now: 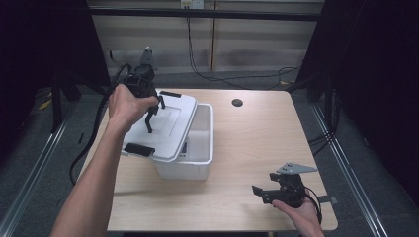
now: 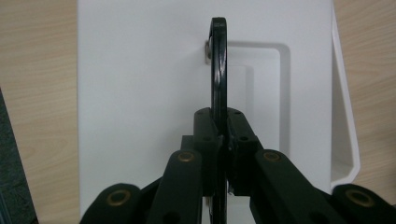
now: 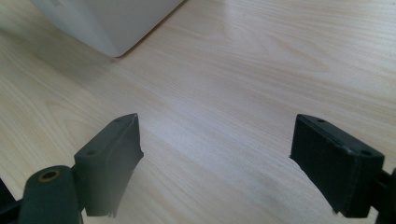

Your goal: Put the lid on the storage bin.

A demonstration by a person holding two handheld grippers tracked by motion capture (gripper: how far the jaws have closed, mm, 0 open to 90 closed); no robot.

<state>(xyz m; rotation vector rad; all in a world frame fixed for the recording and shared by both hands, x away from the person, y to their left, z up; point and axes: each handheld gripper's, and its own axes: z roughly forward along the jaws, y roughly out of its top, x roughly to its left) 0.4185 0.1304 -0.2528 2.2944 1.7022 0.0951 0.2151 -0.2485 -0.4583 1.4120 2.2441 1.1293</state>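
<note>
The lid (image 1: pixel 165 123) covers the left part of the bin (image 1: pixel 200 148), so that part of the inside is hidden; in the left gripper view the lid (image 2: pixel 140 93) is cut off at the top edge, and the handle's (image 2: pixel 218 70) lower end is hidden behind the pads; in the right gripper view the bin (image 3: pixel 107 21) is cut off at the top.

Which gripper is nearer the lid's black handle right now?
Left. The left gripper is shut on the black handle of the white lid. The right gripper sits open over the table, well away from the bin.
</note>
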